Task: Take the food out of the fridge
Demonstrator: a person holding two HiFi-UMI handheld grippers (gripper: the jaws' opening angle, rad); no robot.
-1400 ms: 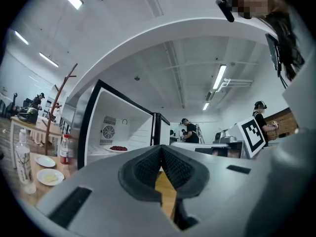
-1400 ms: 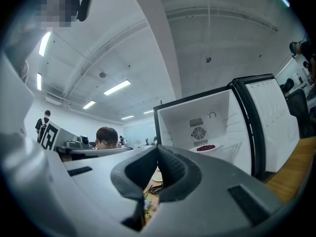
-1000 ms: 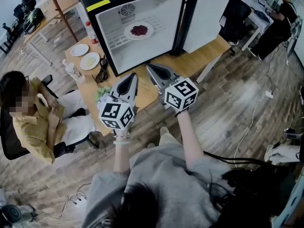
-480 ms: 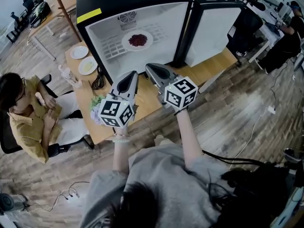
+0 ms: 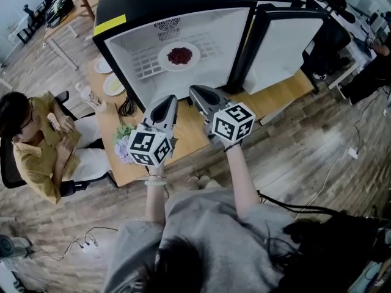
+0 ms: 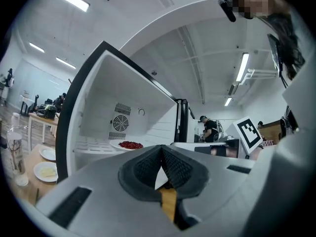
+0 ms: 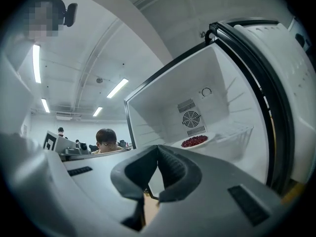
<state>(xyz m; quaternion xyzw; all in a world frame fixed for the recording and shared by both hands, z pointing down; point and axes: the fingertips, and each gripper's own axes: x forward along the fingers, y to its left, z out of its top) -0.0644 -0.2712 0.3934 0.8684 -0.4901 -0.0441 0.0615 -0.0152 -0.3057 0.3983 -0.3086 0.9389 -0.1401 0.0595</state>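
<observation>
One person in a mustard shirt [image 5: 38,145] sits at far left, beside a wooden desk [image 5: 195,133] that carries a black-framed fridge [image 5: 153,8]. On the desk's left end lie a small plate with something pale on it [image 5: 113,84], a second small plate [image 5: 102,66] behind it (partly hidden by the fridge's corner), a coiled black cable [image 5: 127,107] and a small bunch of flowers [image 5: 124,140].

Centre frame, the left tool [image 5: 165,102] is held over the desk and points at the open fridge. Its pads are clenched together with nothing between them. Inside the fridge, the red food [image 5: 179,55] sits on a white plate [image 5: 164,60], which rests on the wire shelf [image 5: 143,63] below the round rear fan grille. It is well apart from both tools.

Just beside the left one, the right tool [image 5: 198,92] is likewise clenched tight and empty, aimed into the same opening. Farther right, the fridge door [image 5: 287,41] stands swung wide open.
</observation>
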